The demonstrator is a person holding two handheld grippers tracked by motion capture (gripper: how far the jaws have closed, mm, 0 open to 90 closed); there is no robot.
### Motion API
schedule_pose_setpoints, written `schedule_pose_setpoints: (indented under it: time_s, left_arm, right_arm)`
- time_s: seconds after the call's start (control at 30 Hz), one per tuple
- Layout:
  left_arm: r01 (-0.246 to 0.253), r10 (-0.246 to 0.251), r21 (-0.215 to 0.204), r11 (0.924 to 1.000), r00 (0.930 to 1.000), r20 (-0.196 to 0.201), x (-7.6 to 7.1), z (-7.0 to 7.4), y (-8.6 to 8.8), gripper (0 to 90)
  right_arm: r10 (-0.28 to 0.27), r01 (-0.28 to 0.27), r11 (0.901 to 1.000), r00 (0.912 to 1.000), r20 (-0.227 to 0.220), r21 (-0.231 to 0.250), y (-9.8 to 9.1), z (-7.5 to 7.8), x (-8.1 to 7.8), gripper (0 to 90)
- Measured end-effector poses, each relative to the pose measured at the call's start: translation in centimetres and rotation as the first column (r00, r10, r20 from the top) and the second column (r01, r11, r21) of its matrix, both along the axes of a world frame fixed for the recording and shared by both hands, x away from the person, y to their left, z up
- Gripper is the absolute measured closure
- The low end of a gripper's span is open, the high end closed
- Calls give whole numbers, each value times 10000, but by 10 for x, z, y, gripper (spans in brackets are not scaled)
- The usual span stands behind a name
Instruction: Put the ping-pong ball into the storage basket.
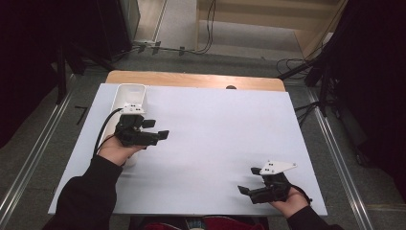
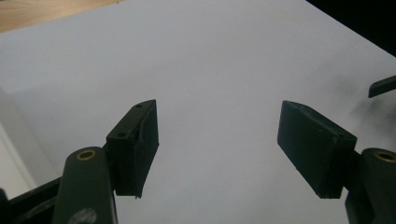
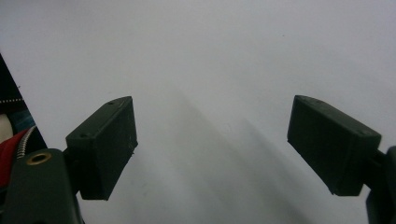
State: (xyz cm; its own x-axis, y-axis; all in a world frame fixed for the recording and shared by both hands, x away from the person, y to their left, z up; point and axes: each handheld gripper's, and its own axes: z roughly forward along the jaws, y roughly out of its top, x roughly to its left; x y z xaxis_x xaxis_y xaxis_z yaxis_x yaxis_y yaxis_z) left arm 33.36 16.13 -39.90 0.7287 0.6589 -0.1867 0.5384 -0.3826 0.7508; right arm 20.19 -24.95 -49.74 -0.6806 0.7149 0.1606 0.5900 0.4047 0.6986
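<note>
My left gripper (image 1: 157, 128) hovers over the left part of the white table top (image 1: 215, 134), held in a hand with a black sleeve. In the left gripper view the left gripper (image 2: 217, 112) is open, with bare white surface between its black pads (image 2: 135, 149). Near the front right corner my right gripper (image 1: 249, 180) points left. The right gripper view shows the right gripper (image 3: 212, 102) wide open with nothing between its pads (image 3: 105, 144).
A long white tray (image 1: 129, 93) lies at the back left, just behind the left hand; its wall (image 2: 9, 140) is beside the left jaw. A wooden strip (image 1: 191, 79) borders the far edge. Cables and dark stands surround the table. A red zipped garment (image 3: 14, 149) sits at the front edge.
</note>
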Motion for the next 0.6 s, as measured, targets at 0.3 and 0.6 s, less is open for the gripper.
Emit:
schedule_pose_setpoints:
  time_s: [0.3, 0.6]
  left_arm:
    - [431, -428, -213, 9988, 9990, 102, -7, -5, -7, 272]
    - [623, -617, -360, 9974, 9980, 159, -15, -10, -12, 246]
  right_arm:
    - [-7, 7, 10000, 10000, -31, -18, 0, 0, 0, 145]
    - [-16, 16, 10000, 10000, -29, 0, 0, 0, 0, 145]
